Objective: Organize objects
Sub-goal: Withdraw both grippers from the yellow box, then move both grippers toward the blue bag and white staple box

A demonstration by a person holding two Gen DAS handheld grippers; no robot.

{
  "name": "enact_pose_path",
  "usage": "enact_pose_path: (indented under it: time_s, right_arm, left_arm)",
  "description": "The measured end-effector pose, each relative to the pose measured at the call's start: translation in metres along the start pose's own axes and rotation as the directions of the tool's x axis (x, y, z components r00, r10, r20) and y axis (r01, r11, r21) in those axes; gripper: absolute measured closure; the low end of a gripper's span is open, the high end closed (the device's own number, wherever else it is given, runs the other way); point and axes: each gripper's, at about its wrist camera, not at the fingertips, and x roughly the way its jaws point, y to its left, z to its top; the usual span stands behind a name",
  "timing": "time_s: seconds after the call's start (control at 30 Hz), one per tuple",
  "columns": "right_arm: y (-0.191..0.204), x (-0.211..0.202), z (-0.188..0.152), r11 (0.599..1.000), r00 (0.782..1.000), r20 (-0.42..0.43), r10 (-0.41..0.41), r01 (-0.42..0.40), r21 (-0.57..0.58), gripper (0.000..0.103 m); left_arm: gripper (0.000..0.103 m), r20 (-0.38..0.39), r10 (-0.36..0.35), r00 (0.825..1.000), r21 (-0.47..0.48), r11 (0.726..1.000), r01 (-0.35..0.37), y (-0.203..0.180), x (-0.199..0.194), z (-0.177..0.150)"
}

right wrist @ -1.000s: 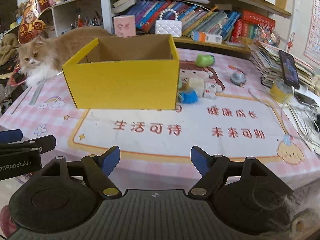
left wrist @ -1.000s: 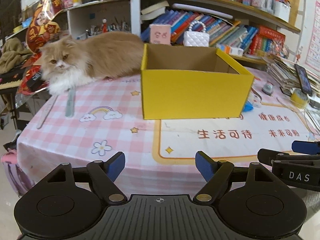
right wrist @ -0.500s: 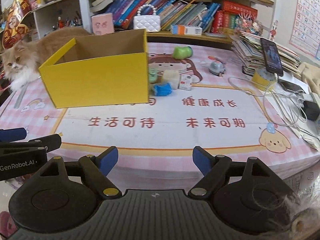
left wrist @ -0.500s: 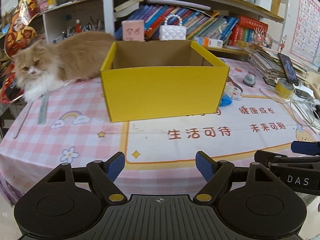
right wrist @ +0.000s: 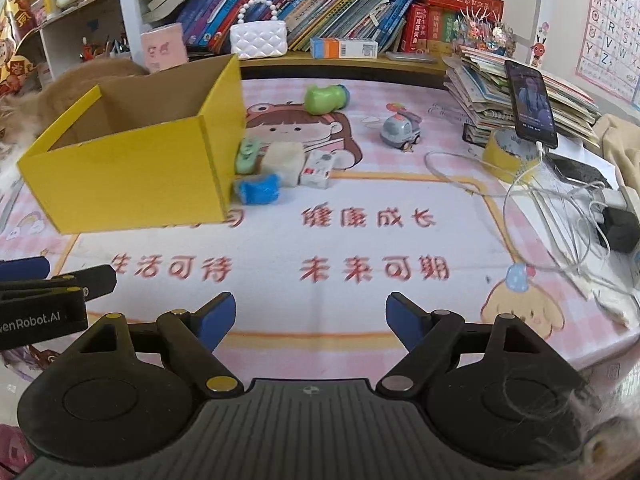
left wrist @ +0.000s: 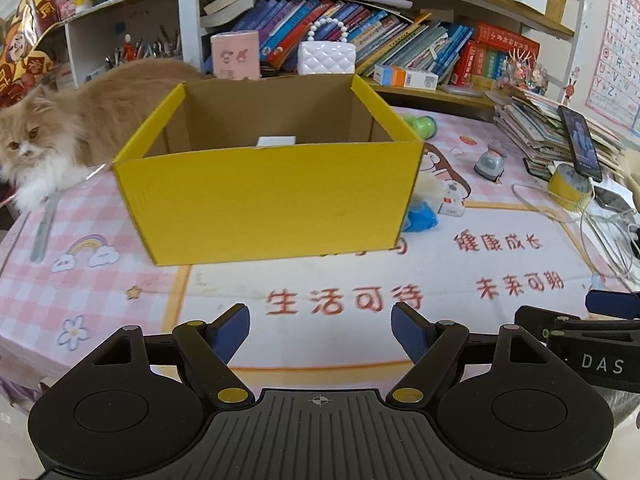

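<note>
A pink checked tablecloth (right wrist: 400, 92) below crowded bookshelves (left wrist: 400, 36): the yellow box (left wrist: 276, 196) stands open-topped, hiding most of a white item inside. Small toys (right wrist: 276, 168) cluster just beside it — a cat (left wrist: 60, 128) partly cut off. Left gripper (left wrist: 320, 320) and right gripper (right wrist: 310, 312) hover, jaws wide, empty.

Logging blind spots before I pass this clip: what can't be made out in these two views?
- Yellow box contents: the left wrist view shows only the top of something white over the front wall; the right wrist view shows just bare inner walls.
- Cat: the left wrist view's edge cuts off one side; in the right wrist view the box hides most of it.
- Small white packet: print too small to read.
- Phone screen: too small to make out.
</note>
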Motion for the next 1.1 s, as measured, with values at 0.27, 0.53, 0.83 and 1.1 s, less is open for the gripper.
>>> enact_pose_path:
  time_s: [0.27,0.53,0.83,1.1]
  right_arm:
    - [-0.041,0.024,0.028,0.999,0.999,-0.001,0.038,-0.038,-0.003,0.021]
    - [-0.077,0.049,0.049,0.995,0.996,-0.01,0.092,-0.092,-0.028,0.021]
    - [-0.091,0.072,0.071,0.972,0.977,-0.027,0.213,-0.215,-0.098,0.041]
    - [-0.091,0.088,0.094,0.953,0.963,-0.011,0.269,-0.268,-0.142,0.041]
  left_arm:
    - [0.023,-0.012,0.026,1.0,-0.011,1.0,-0.026,-0.041,0.024,0.019]
    - [0.023,-0.019,0.041,0.999,-0.038,0.998,-0.042,-0.074,0.041,0.03]
    - [0.033,-0.014,0.056,0.998,-0.092,0.994,-0.058,-0.09,0.051,0.038]
    - [0.038,0.014,0.069,0.998,-0.133,0.989,-0.066,-0.095,0.053,0.048]
